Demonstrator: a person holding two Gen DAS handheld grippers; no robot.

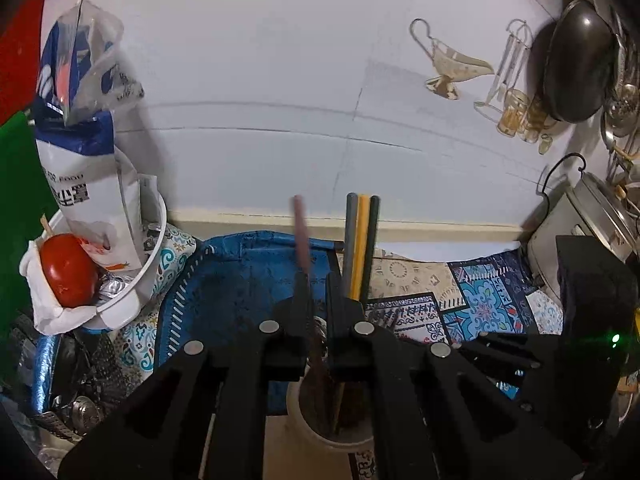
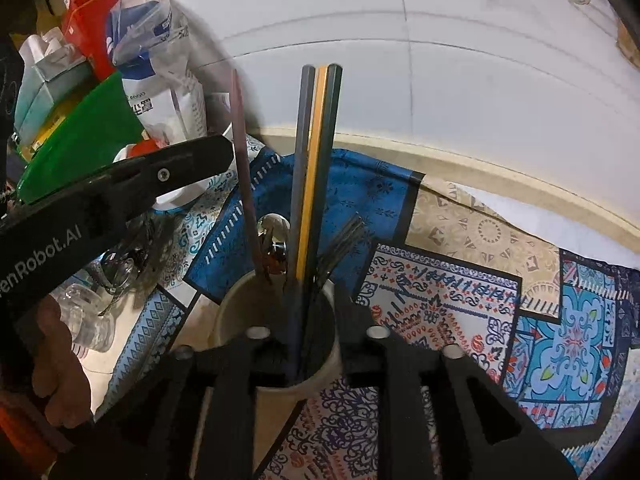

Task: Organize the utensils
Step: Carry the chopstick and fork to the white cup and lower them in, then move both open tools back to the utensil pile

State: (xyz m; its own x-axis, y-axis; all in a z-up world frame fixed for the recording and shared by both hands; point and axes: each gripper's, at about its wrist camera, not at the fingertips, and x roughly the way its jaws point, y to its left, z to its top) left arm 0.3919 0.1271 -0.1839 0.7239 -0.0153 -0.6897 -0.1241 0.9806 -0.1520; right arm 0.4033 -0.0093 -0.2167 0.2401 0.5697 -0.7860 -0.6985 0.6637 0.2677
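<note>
A cream utensil cup (image 2: 232,320) stands on the patterned cloth; it also shows in the left wrist view (image 1: 304,424). In it stand a bundle of grey, yellow and dark green chopsticks (image 2: 316,160), a spoon (image 2: 274,232), a dark fork (image 2: 340,240) and a maroon chopstick (image 2: 244,176). My right gripper (image 2: 308,312) sits low around the cup, its fingers either side of the chopstick bundle, which also shows in the left wrist view (image 1: 360,240). My left gripper (image 1: 316,292) is above the cup with the blurred maroon chopstick (image 1: 301,236) between its narrowly spaced fingers.
A white bowl (image 1: 148,280) with a tomato (image 1: 66,270) and a food bag (image 1: 92,184) stands at the left. A metal pot (image 1: 580,216) and hanging pan (image 1: 576,68) are at the right. A tiled wall runs behind. A clear bottle (image 2: 88,320) lies left of the cup.
</note>
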